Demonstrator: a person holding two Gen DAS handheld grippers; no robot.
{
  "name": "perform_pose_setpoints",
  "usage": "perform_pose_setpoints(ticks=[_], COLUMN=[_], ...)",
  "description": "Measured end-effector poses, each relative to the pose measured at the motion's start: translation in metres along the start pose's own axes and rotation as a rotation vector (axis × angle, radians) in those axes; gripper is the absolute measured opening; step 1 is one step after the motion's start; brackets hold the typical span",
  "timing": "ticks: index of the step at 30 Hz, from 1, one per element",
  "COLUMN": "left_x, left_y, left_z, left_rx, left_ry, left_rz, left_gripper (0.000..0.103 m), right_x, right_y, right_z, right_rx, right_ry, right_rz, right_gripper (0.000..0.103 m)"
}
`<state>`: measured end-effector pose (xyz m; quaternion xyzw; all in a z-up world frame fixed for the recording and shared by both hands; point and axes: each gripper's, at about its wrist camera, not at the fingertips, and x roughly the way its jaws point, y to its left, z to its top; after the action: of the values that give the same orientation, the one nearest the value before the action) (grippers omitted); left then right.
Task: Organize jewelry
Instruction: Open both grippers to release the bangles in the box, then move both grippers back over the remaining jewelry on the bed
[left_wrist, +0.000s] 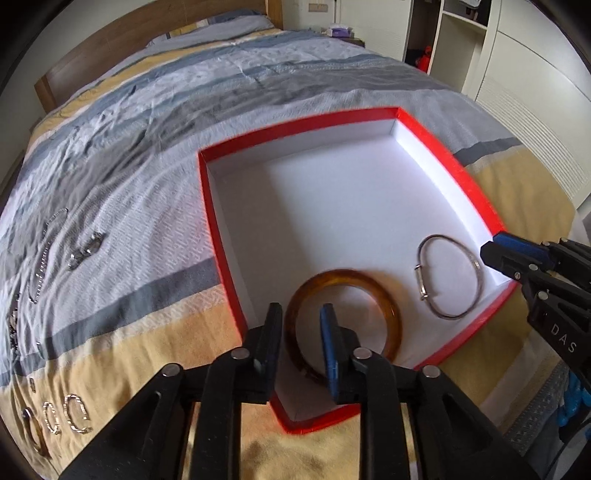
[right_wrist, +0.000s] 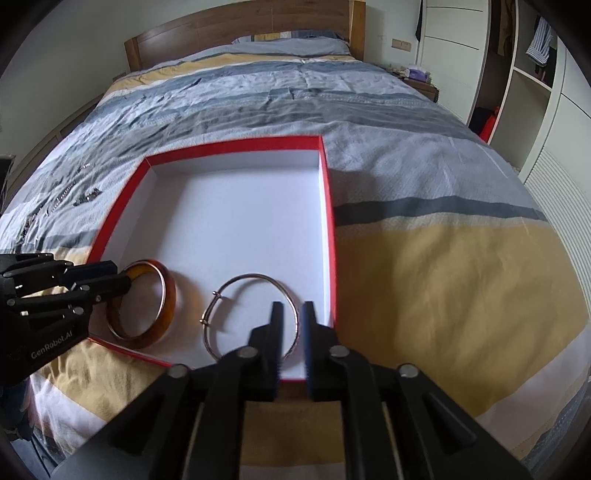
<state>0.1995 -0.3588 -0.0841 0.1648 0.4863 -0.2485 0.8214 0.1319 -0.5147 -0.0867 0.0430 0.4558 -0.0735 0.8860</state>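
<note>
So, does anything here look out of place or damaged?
Nothing looks damaged. The amber bangle and silver bangle lie in the red box, but several bracelets and rings are scattered on the bed cover outside it.

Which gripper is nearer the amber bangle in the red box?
Left. The left gripper has its fingers straddling the amber bangle's near rim; the right gripper is over at the silver bracelet, beside it.
</note>
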Motion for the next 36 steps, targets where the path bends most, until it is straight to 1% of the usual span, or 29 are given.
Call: perform_pose_setpoints(ticks=[1,3,5,7,12,16,19,26,36], left_x=[-0.007,-0.018,-0.031,-0.047,-0.081,-0.103,-0.117,-0.145,-0.169], left_y=[0.0,0.001,0.006,0.012,0.034,0.055,0.071,0.094,0.138], left_z=[-0.001,-0.003,-0.007,-0.014,-0.04,-0.062,-0.077,-0.099,-0.122], left_rx=[0.002,-0.003,-0.017,-0.033,-0.07,-0.102,-0.138,-0.168,-0.248], left_ry=[-0.017,-0.032,-0.054,-0.082,-0.118,-0.13,-0.136,-0.165,-0.196], left_rz=[0.006,-0.003,0.004,0.013,0.036,0.065,0.078,0.106,0.129], left_gripper=[0.035,0.037,0.044,0.046,0.046,0.046,0.046,0.05,0.051], right_x=[-0.005,-0.014,-0.025,-0.035,-0.06,-0.079,-0.092,-0.118,-0.135], right_y=[0.0,-0.002,-0.003,-0.006,-0.008,0.003,0.017,0.049,0.087], right_z=[0.0,0.0,0.0,-0.001,-0.004,-0.01,-0.013,-0.016,-0.016], right_rx=[0.005,0.016,0.024,0.043,0.093,0.117,0.107,0.071,0.021], right_ry=[-0.012,-0.03,-0.049,-0.064,-0.095,-0.12,-0.135,-0.17,-0.189], right_rz=[-0.004,-0.002,-0.021,-0.027,-0.035,-0.02,-0.008,0.014,0.032], right_gripper=[0.024,0.025,0.027,0.028,0.028,0.028,0.028,0.028,0.028])
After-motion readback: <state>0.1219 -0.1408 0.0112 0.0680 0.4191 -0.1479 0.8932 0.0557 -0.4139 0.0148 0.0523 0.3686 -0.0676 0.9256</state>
